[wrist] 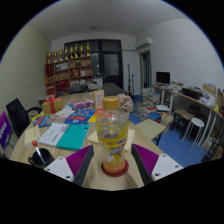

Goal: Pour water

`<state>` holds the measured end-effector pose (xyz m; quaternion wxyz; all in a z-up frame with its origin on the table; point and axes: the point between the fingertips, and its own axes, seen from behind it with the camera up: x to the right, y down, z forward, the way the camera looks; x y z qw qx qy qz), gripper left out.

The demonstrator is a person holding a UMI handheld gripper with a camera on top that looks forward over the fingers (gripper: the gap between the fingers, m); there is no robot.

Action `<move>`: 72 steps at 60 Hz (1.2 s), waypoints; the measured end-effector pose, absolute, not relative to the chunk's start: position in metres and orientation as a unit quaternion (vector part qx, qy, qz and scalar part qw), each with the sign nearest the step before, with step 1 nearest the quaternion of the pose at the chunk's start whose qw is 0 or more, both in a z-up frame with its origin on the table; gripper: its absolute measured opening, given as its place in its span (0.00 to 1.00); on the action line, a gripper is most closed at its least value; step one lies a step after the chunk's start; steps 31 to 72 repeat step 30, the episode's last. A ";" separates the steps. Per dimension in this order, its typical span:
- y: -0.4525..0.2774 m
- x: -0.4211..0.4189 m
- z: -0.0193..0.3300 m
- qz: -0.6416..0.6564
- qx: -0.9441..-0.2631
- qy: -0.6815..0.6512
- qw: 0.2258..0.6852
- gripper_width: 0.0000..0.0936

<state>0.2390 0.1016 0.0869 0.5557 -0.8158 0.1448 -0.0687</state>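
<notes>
A clear plastic bottle with an orange cap (112, 135) is clamped upright between the pads of the hand-held gripper (113, 160), above the wooden bench (150, 128); tilting should be done slowly (no receiving vessel is discernible).

The bottle (112, 140) between the fingers hid the tabletop (150, 130) directly beyond it; its contents were too unclear to judge. The pads (146, 158) were cut off below by the view's edge. Items on the far shelves (70, 65), beyond the fingers, were too small to identify.
</notes>
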 end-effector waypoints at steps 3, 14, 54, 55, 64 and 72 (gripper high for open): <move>0.077 0.228 0.100 -0.074 -0.821 0.150 0.546 0.89; -0.024 0.165 0.146 -0.102 -0.834 0.151 0.520 0.89; -0.148 0.054 0.217 -0.099 -0.837 0.150 0.517 0.88; -0.148 0.054 0.217 -0.099 -0.837 0.150 0.517 0.88; -0.148 0.054 0.217 -0.099 -0.837 0.150 0.517 0.88; -0.148 0.054 0.217 -0.099 -0.837 0.150 0.517 0.88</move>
